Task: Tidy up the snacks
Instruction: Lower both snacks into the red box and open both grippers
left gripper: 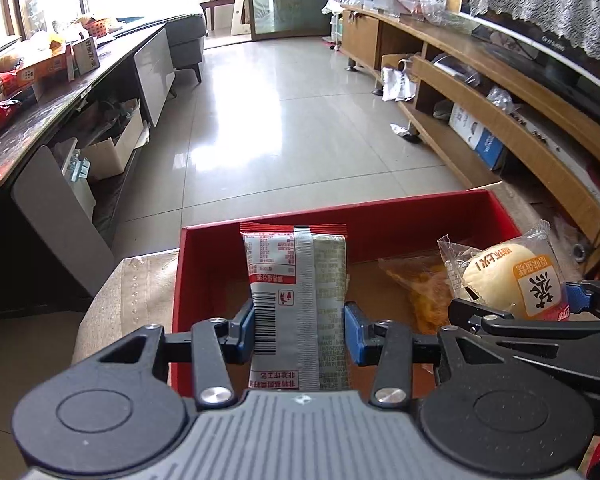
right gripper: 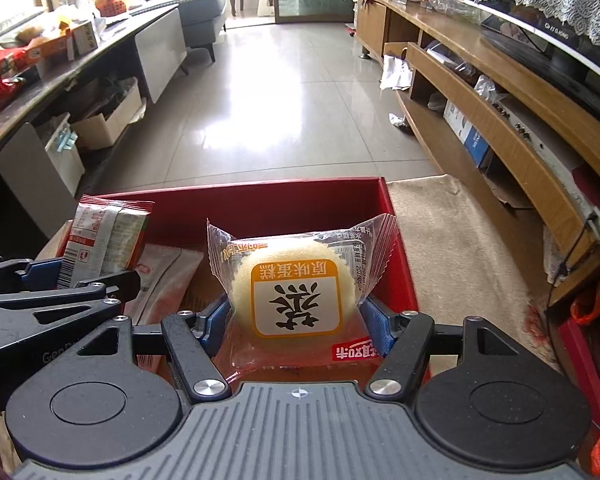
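Note:
My left gripper point(left gripper: 299, 330) is shut on a silver and red snack packet point(left gripper: 298, 304), holding it upright over the red box point(left gripper: 420, 210). My right gripper point(right gripper: 296, 326) is shut on a round yellow cake in clear wrap point(right gripper: 296, 290), also above the red box point(right gripper: 332, 188). The wrapped cake point(left gripper: 508, 280) shows at the right of the left wrist view, in the right gripper point(left gripper: 512, 300). The snack packet point(right gripper: 104, 244) and the left gripper point(right gripper: 76, 276) show at the left of the right wrist view. An orange snack bag point(left gripper: 420, 284) lies inside the box.
The red box rests on a beige cloth-covered surface point(right gripper: 452, 248). A dark table point(left gripper: 40, 108) with more snacks and boxes stands at the left. A long wooden TV cabinet point(left gripper: 500, 92) runs along the right. Tiled floor point(left gripper: 280, 100) stretches ahead.

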The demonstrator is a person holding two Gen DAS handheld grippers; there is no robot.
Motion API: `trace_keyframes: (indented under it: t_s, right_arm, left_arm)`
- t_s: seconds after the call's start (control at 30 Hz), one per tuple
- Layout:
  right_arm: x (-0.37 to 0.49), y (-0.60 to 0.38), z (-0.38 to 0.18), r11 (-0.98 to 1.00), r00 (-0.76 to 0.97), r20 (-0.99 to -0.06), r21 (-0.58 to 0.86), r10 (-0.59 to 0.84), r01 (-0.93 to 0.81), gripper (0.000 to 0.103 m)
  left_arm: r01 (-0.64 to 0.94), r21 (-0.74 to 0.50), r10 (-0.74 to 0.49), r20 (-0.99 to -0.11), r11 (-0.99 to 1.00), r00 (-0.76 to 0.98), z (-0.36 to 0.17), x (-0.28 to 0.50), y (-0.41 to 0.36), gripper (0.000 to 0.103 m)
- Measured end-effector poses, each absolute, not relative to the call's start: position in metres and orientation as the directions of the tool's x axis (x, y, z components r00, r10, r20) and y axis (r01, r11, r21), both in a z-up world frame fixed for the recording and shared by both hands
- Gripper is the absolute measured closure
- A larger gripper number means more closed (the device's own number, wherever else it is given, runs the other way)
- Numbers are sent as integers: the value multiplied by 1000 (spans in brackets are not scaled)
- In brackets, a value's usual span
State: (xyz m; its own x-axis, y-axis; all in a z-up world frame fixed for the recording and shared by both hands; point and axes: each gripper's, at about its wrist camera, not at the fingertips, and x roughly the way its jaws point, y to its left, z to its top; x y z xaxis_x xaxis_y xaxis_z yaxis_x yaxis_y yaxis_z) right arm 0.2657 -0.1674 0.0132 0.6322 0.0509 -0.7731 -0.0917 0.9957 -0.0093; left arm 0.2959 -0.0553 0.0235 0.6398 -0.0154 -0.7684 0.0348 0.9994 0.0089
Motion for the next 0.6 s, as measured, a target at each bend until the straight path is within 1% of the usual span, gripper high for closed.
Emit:
trace_keyframes:
  t_s: [0.33,0.6]
  right_arm:
    - [279,-163,-8,995,596,-802,-20,44,-99,29]
    - [280,-159,-13,992,596,-803,-60,16,-108,25]
  left_arm:
    - [22,28,9,-804,999,594,-1,308,-58,64]
    - [10,23,13,-821,1000,571,-9,309,-55,60]
